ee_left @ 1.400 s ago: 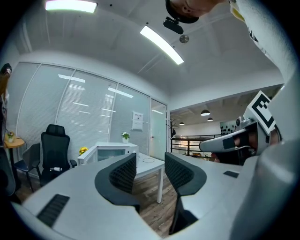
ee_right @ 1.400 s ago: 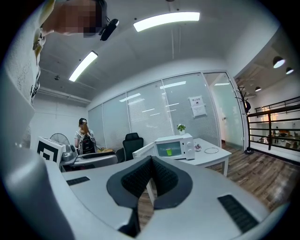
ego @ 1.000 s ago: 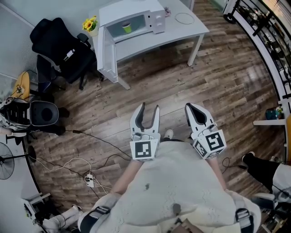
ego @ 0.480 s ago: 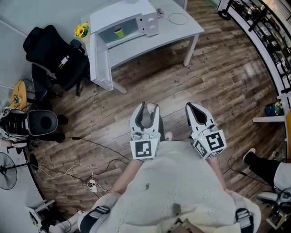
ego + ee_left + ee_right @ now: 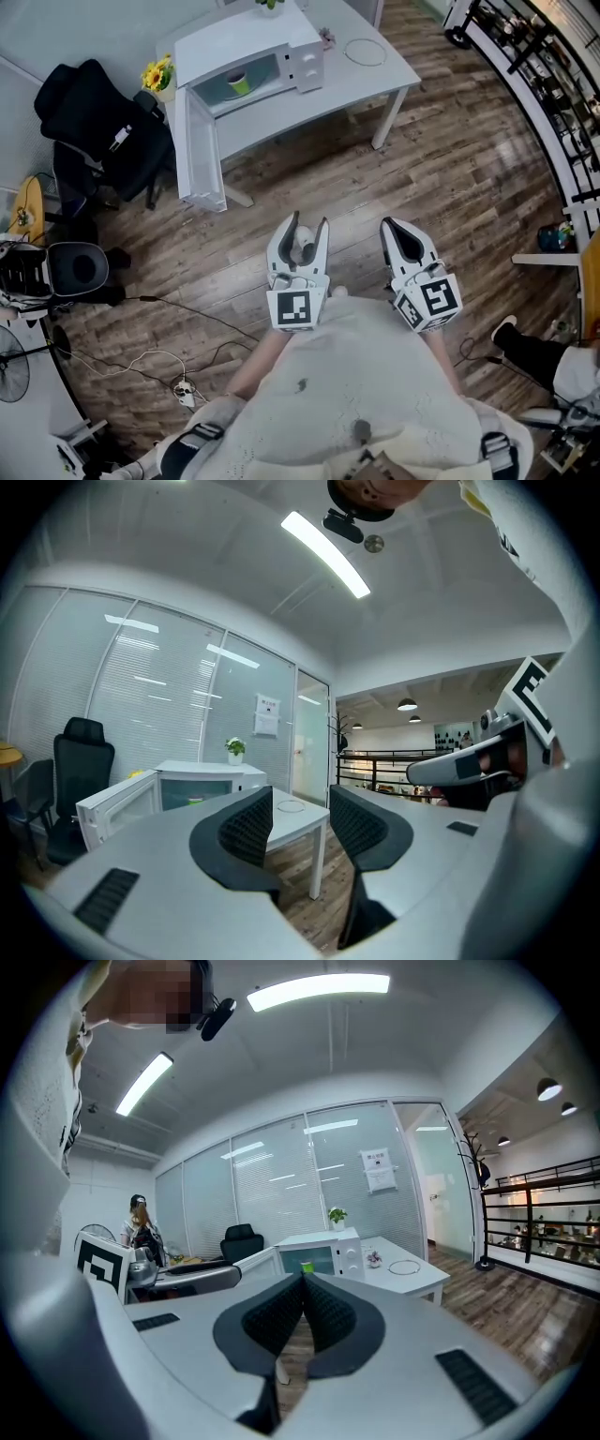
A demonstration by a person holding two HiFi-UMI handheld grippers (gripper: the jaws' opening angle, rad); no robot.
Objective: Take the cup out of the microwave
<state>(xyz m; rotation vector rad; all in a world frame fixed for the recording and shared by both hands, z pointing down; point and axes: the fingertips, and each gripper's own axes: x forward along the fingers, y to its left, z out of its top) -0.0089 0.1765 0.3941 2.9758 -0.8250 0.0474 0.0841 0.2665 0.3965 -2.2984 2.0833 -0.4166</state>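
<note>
Since the padded black office chair (image 5: 89, 122) crowds the table's left end, I judge my approach should run straight at the oven's open front. Beside the chair, the flat white door (image 5: 200, 150) stands swung wide to the left, so nothing needs opening. Inside the boxy white microwave (image 5: 248, 42), on its pale cavity floor, sits the small green cup (image 5: 238, 82), well apart from both my tools. The white table (image 5: 375, 75) beneath looks smooth and hard above the wood-plank floor (image 5: 450, 187). My left gripper (image 5: 298, 223) holds its ribbed black pads slightly apart with nothing between; they should spread wider for a round cup. My right gripper (image 5: 389, 225) has its pads pressed together, empty.
</note>
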